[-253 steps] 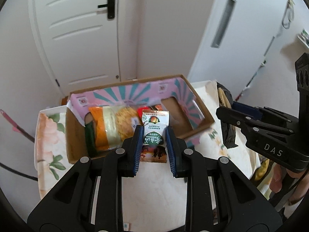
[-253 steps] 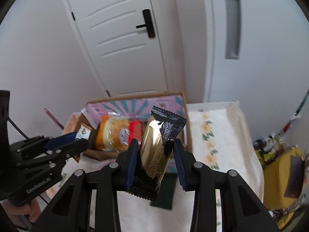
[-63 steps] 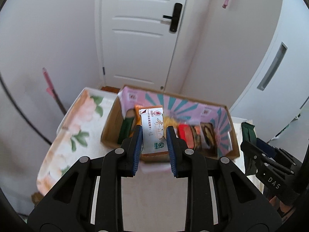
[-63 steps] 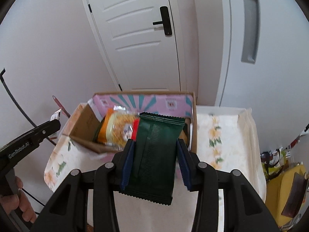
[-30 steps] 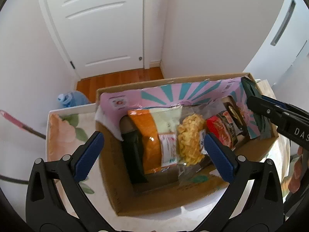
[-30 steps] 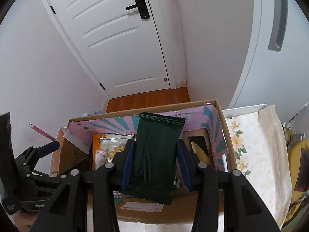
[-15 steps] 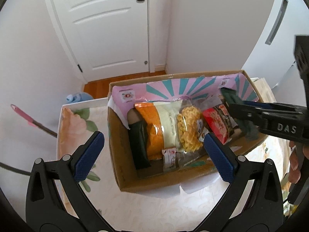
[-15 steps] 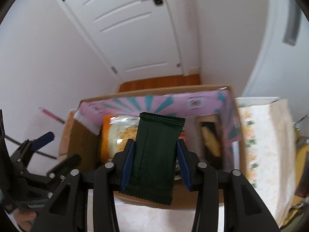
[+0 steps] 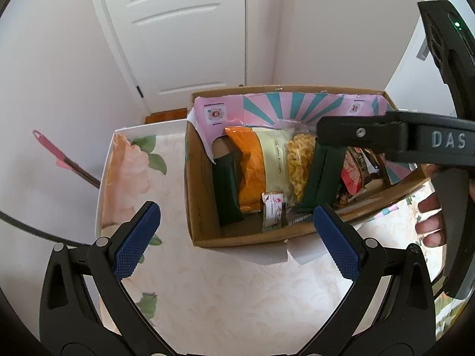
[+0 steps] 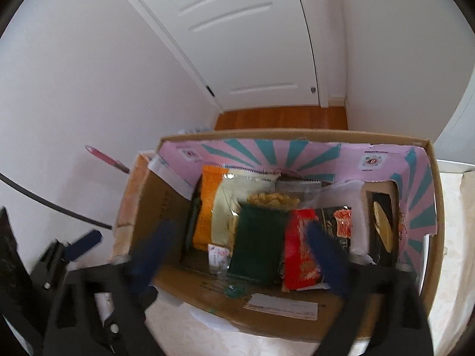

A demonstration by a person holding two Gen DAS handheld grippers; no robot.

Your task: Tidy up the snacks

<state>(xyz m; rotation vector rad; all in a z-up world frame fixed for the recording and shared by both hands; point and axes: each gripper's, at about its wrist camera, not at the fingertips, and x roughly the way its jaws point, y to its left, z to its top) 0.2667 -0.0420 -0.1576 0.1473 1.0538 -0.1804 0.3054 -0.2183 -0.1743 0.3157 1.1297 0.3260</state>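
white door, floral cloth, box nearly packed

behind, white door [image 9: 190, 29] and wall; below, table [image 9: 237, 290] under floral cloth. near its far edge, cardboard box [image 9: 252, 238] with pink-and-teal lining. inside, side by side: dark wrapper [image 9: 227, 190] toward left wall, orange-and-cream bag [image 9: 261, 166], yellow crisps [image 9: 299, 166], small white sachet [image 9: 271, 210] by front wall, dark green packet [image 10: 256, 243] leaning on the crisps, red packet [image 10: 301, 252] just to its right.

left gripper [image 9: 236, 238] spread wide, holding nothing, over front edge of box. right gripper [image 10: 237, 252] blurred over box, blue pads either side of green packet, apparently spread wider than it and not pinching; contact hard to judge.

green packet likely light, thin, soft foil; slippery, crushable contents. best pinched across flat middle, away from crimped ends, gently.
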